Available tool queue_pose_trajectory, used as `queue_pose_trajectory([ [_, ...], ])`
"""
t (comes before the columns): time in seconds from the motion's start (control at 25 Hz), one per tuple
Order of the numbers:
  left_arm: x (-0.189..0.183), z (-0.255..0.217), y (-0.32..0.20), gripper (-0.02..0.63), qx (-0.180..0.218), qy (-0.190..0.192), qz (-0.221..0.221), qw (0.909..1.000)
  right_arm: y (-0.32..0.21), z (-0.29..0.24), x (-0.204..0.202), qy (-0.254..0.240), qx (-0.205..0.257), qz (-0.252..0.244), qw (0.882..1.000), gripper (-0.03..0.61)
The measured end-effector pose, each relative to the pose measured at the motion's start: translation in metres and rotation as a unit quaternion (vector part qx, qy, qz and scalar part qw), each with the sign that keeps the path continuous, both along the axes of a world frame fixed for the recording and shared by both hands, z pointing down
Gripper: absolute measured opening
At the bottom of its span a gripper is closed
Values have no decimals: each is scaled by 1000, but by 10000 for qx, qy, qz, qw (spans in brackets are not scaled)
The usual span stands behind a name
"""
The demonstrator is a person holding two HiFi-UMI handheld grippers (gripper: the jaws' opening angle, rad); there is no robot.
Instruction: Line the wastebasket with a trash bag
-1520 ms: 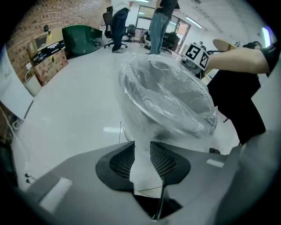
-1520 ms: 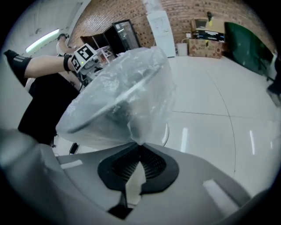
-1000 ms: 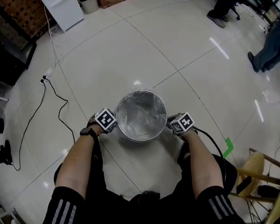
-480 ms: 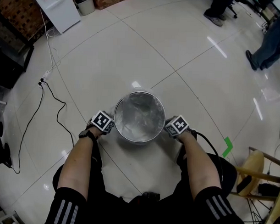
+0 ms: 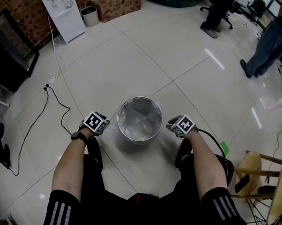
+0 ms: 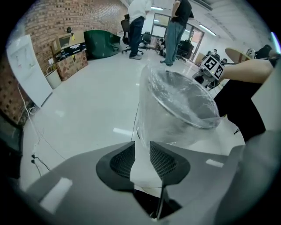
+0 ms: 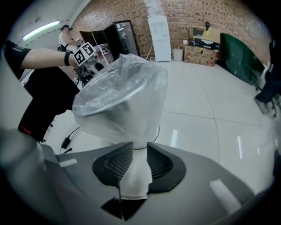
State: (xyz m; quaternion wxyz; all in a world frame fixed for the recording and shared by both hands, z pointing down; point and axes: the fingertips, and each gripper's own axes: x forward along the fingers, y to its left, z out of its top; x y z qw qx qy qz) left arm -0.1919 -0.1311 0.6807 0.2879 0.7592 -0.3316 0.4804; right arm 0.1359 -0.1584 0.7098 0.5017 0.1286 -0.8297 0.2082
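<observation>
Left tool and right tool, jaws opening and empty, beside wastebasket, clear trash bag lining it

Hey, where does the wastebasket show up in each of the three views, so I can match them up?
Head view: the wastebasket is at centre, seen from above.
Left gripper view: the wastebasket is right of centre, in the upper half.
Right gripper view: the wastebasket is left of centre, in the upper half.
Shared landmark: the white cabinet by the brick wall is top left in the head view, far left in the left gripper view, and top centre in the right.
</observation>
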Motion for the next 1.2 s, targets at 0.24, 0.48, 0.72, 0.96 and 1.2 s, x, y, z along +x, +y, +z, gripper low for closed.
queue_pose_trajectory([
  [0.24, -6, -31, 16, 98, 51, -262, 214, 9994, 13, -38, -23, -196, 449, -735, 9961, 149],
  [0.48, 43, -44, 41, 139, 84, 189, 686, 9974, 32, -33, -35, -321, 232, -756, 9963, 197],
  [0.72, 80, -19, 55, 172, 30, 449, 1142, 9924, 41, -31, -47, -474, 199, -873, 9949, 206],
  [0.96, 81, 2, 45, 172, 57, 225, 1062, 9941, 39, -10, -45, -406, 88, -781, 9961, 207],
  [1.2, 74, 16, 42, 172, -28, -76, 1161, 9932, 38, 6, -47, -296, 59, -769, 9966, 206],
])
